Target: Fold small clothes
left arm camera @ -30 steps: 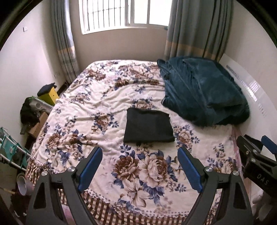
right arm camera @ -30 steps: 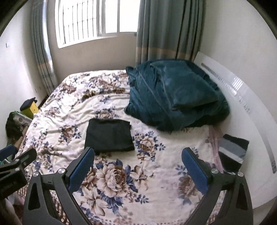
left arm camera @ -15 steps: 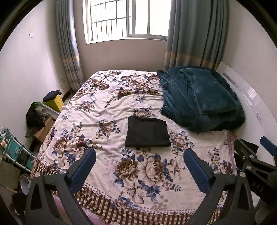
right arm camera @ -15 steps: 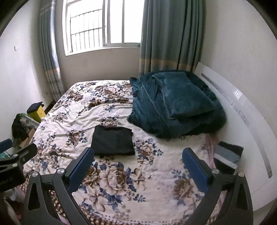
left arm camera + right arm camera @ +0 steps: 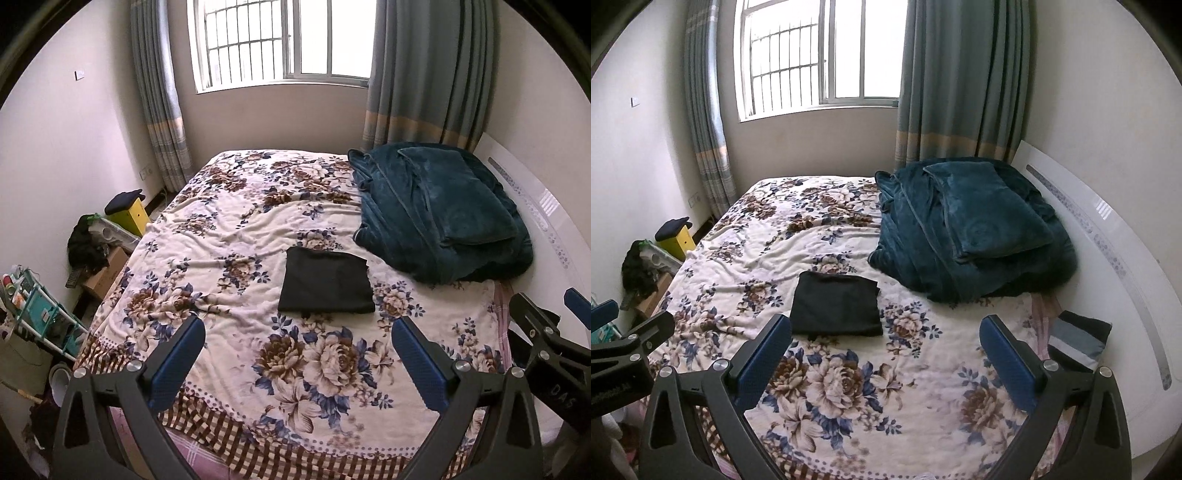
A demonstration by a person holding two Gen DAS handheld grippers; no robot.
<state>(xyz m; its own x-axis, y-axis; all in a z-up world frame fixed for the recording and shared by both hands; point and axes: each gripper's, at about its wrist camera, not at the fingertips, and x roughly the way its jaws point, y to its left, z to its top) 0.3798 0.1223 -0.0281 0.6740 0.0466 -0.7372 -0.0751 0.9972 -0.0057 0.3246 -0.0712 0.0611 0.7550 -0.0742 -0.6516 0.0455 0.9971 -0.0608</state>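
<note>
Fabric folded into a neat black rectangle (image 5: 327, 282) is seen lying flat on the floral blanket (image 5: 229, 236) that covers the bed, roughly at its middle and just left of a heaped teal plush blanket (image 5: 436, 218). The black folded garment (image 5: 836, 304) is touched by neither tool. The left gripper (image 5: 298, 354) is held above the near edge of the bed with its blue-padded jaws spread wide and nothing between them; the right gripper (image 5: 886, 350) is likewise held wide and empty, nearer the headboard side. A grey-and-black striped folded cloth (image 5: 1076, 341) is partly visible at the right edge of the mattress, cut off behind the right gripper's finger; what kind of item it is cannot be told. Clutter on the floor at the left, including a yellow box (image 5: 133, 214), is hard to make out.
</note>
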